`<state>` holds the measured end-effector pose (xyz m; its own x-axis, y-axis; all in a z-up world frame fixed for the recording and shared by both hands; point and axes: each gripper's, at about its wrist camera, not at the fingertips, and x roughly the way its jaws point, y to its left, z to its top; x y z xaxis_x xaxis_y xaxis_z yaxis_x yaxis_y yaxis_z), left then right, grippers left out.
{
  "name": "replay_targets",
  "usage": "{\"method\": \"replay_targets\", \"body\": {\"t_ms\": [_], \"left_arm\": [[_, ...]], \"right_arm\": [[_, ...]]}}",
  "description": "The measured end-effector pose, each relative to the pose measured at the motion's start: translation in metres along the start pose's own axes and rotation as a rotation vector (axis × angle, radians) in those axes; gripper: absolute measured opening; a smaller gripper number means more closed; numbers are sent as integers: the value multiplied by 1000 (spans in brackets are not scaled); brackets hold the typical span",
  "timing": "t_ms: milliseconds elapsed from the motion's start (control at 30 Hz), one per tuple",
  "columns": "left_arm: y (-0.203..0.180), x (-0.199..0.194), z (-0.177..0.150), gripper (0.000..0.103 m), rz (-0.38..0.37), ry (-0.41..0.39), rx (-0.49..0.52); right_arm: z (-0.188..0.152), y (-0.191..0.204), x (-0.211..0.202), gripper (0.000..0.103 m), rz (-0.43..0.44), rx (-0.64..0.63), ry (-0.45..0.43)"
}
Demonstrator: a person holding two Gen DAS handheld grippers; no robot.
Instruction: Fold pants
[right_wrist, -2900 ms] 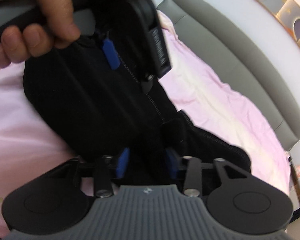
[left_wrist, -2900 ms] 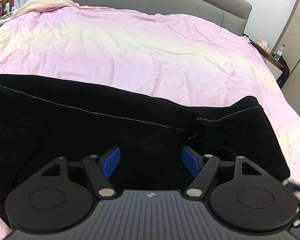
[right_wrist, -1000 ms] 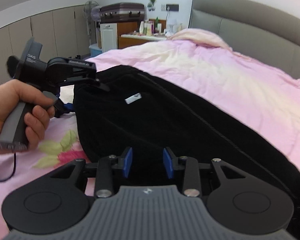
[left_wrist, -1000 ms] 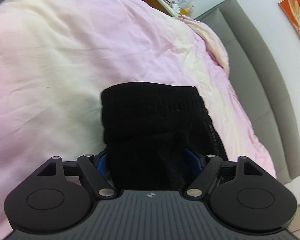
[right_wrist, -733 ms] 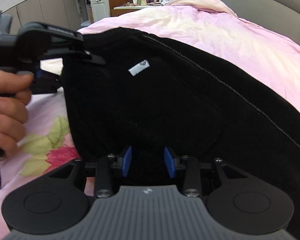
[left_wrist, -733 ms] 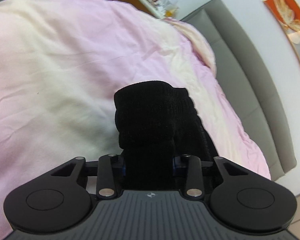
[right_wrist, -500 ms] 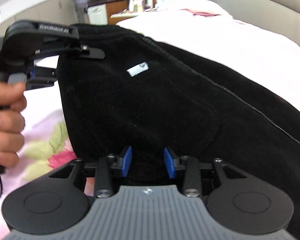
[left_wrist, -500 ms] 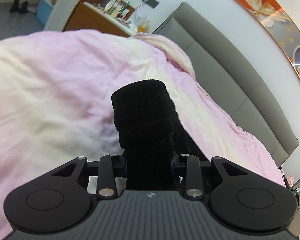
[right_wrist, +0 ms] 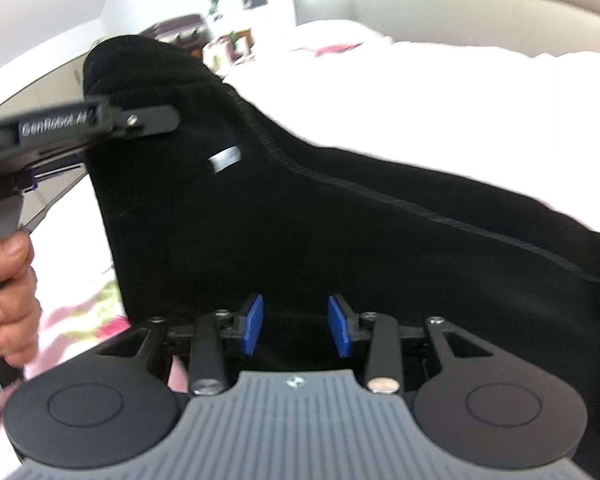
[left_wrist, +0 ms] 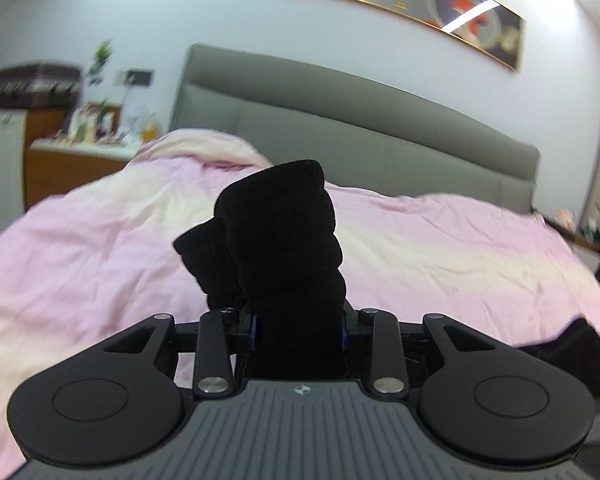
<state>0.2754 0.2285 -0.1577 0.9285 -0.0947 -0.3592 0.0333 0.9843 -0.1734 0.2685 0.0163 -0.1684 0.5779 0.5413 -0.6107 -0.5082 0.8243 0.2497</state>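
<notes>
The black pants [right_wrist: 340,232] hang lifted over the pink bed. My left gripper [left_wrist: 299,330] is shut on the ribbed waistband corner [left_wrist: 284,240], which sticks up bunched between its jaws. In the right wrist view the left gripper [right_wrist: 100,124] holds the top left corner of the pants, with the hand below it. My right gripper [right_wrist: 295,326] has its blue pads [right_wrist: 254,322] partly apart with the black fabric's lower edge between them; whether they pinch it is unclear. A small white label [right_wrist: 225,159] shows on the pants.
The pink duvet [left_wrist: 440,248] covers the bed below, with a grey padded headboard [left_wrist: 340,120] behind. A wooden dresser with clutter [left_wrist: 80,148] stands at the left. A nightstand [left_wrist: 584,232] is at the far right. A framed picture [left_wrist: 400,4] hangs on the wall.
My left gripper closed on the waistband and lifted it, tilting up so the headboard and wall come into view. The right gripper stayed at the pants' lower edge as the fabric rose.
</notes>
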Motion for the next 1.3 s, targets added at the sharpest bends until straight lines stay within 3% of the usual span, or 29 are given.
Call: {"method": "replay_targets", "body": {"t_ms": [167,333,467,567,633,700,767,867,967,1067,1167,1200,1300], "left_arm": [[-75,10,-12,38,-61,4,309],[-139,22,-56,39,-143,83,578],[-174,26,-87,42,-194,144,724],[-187,35,-104,45,-239,277,761],[-191,33,-112,47,-234,284,832],[-186,26,-104,59,-288,298,796],[-171,18,-87,79,-387,315,661],[-147,4,-69,79,-466,320,537],[-114,-4,-52,79,-409,294,431],[-70,-1,-35,79,-318,281,253],[-33,18,-31,81,-100,341,127],[-25,26,-34,80,-63,367,106],[-17,36,-46,75,-90,395,59]], "right_arm": [[-16,-43,-44,34,-59,64,-50],[-20,-76,-71,34,-140,135,-85],[-24,-93,-82,34,-193,140,-90],[-24,-108,-87,34,-217,158,-89],[-21,-114,-88,34,-223,166,-92],[-19,-117,-91,34,-225,165,-102],[-17,-122,-94,34,-223,167,-116],[-6,-117,-90,34,-203,164,-157],[6,-102,-90,35,-150,112,-176],[13,-79,-77,35,-103,13,-159],[12,-58,-60,35,-103,-76,-127],[11,-52,-55,35,-104,-96,-119],[4,-38,-42,35,-100,-140,-99]]}}
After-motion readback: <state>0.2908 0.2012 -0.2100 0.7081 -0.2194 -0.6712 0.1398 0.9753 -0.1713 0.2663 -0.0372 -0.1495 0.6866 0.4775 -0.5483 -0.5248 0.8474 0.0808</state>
